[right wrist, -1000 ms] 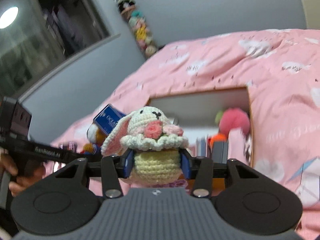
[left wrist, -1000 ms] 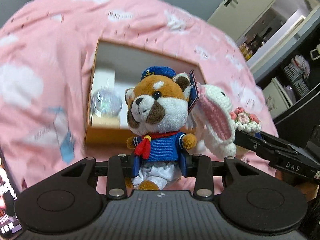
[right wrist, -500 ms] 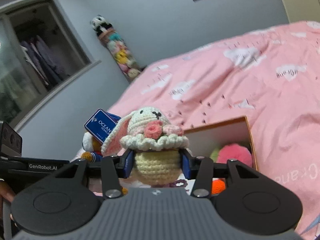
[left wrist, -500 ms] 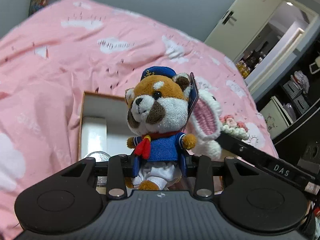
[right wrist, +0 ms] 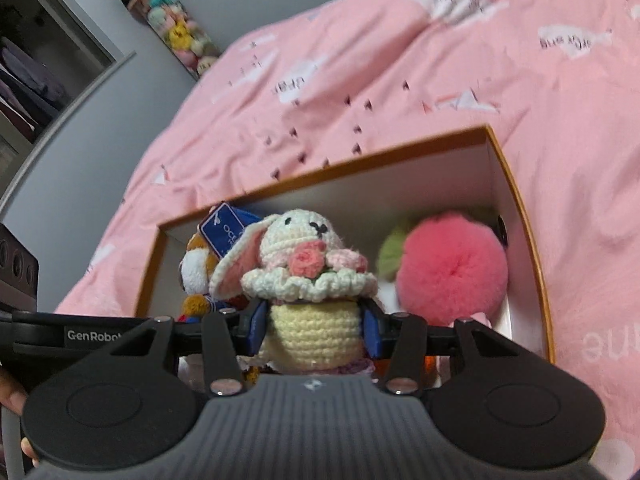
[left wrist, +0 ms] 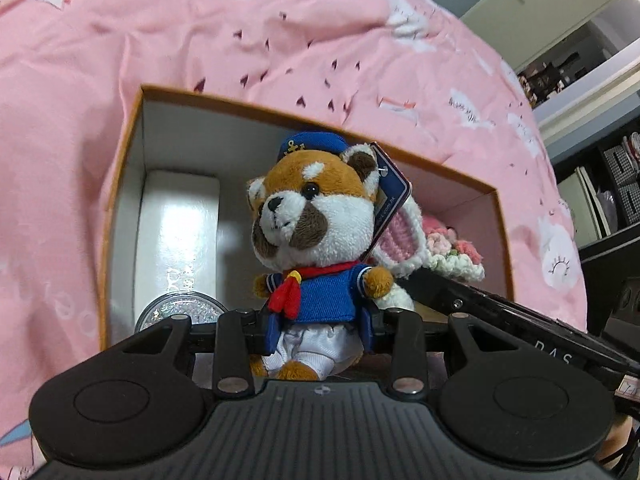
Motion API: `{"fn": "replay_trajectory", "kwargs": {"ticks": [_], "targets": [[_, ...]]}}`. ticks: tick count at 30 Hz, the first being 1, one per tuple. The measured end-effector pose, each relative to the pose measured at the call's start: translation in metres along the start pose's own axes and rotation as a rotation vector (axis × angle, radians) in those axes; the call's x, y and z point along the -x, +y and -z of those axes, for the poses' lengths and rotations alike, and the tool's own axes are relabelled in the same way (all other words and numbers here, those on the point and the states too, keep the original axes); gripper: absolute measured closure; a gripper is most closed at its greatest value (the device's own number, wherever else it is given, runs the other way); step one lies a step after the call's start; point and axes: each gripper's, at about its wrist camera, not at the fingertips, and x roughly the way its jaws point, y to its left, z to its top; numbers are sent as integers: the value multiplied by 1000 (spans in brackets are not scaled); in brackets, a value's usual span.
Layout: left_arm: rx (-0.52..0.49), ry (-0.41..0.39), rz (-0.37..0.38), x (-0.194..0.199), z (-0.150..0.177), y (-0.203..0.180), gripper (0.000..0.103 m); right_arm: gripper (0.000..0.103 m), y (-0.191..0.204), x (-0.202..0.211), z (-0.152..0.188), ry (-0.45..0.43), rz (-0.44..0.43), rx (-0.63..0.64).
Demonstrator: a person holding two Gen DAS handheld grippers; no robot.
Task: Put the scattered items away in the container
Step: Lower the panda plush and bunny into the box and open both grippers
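While clamped — left tongs [left wrist: 318, 330] on plush [left wrist: 312, 236].

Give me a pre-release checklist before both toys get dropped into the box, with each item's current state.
1. Left gripper clamped on the sailor plush: ok.
2. Right gripper clamped on the crochet bunny: ok.
3. Both toys in front of the open orange box: ok.
4. Toys low enough inside the box to release: cannot tell.
5. Free floor under the sailor plush, beside the white packet and glitter disc: cannot tell.
6. Bunny clear of the pink pompom: ok.
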Motion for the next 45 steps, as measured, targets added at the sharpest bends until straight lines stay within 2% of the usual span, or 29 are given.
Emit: {"fn": "replay_trajectory", "kwargs": {"ticks": [5, 14, 16, 20, 23, 25, 27, 29, 31, 35, 38, 45], "targets": [[-18, 43, -47, -16, -3, -1, 60, 53, -4, -17, -2, 49, 17, 23], [29, 90, -82, -32, -9, 12, 56, 49, -2, -35, -5, 104, 29, 54], [26, 86, -76, -31, -9, 12, 54, 48, -3, -33, -6, 96, 34, 50], [-4, 49, -76, -21, -8, 8, 45, 34, -2, -21, -8, 77, 19, 58], [-14, 10, -80, -8, -9, 6, 42, 34, -2, -14, -9, 64, 16, 64], [-27, -13, -83, 0, -10, 4, 42, 36, -3, -9, -10, 53, -1, 56], [-31, -31, -93, 5, -10, 3, 47, 41, -5, -5, -11, 45, -13, 43], [-21, -36, -95, 7, -10, 5, 56, 58, -6, -8, -11, 50, -11, 38], [-19, -36, -96, 8, -9, 6, 60, 66, -6, -12, -9, 62, 9, 39], [-19, -42, -100, 8, -8, 6, 60, 68, -5, -17, -2, 117, -35, 22], [-18, -34, -103, 4, -7, 7, 60, 68, -5, -24, 1, 136, 4, 34], [-38, -40, -121, 5, -3, 3, 60, 67, -4, -23, 3, 134, 15, 50]]}}
